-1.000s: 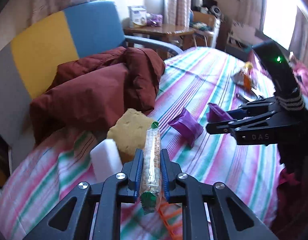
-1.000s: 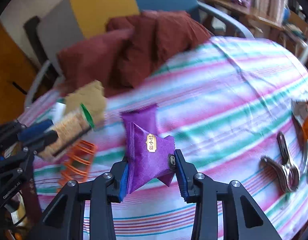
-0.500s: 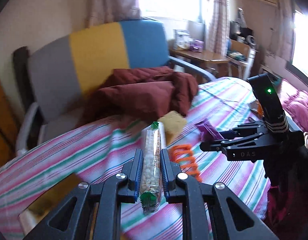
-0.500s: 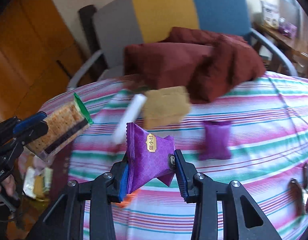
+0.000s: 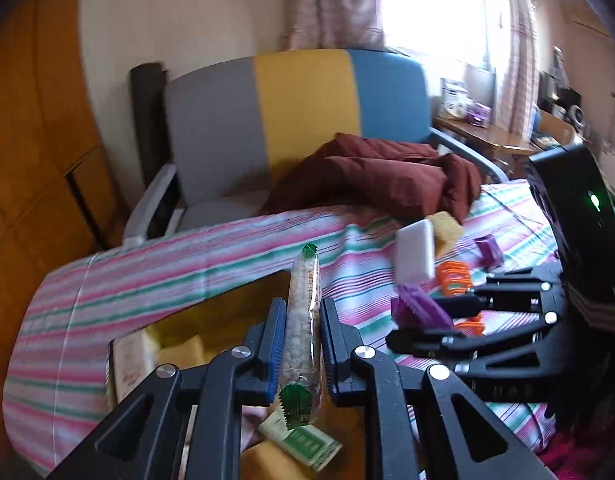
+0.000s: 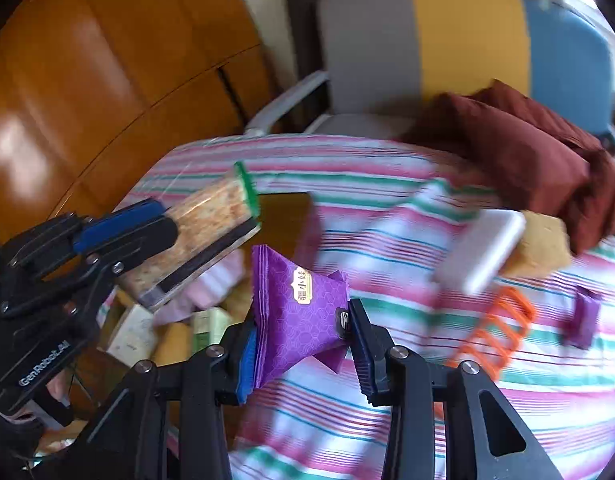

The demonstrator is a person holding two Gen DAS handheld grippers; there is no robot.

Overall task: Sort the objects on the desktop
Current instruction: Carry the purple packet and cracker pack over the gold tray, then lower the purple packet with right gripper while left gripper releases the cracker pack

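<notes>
Cracker pack [image 5: 303, 320] in down-tilted left gripper [image 5: 300, 342]

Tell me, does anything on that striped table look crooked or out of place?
Yes. The white block stands tilted, leaning on the yellow sponge instead of lying flat. A dark red jacket is slumped over the table's far edge, and an orange clip and small purple packet lie scattered nearby.
</notes>
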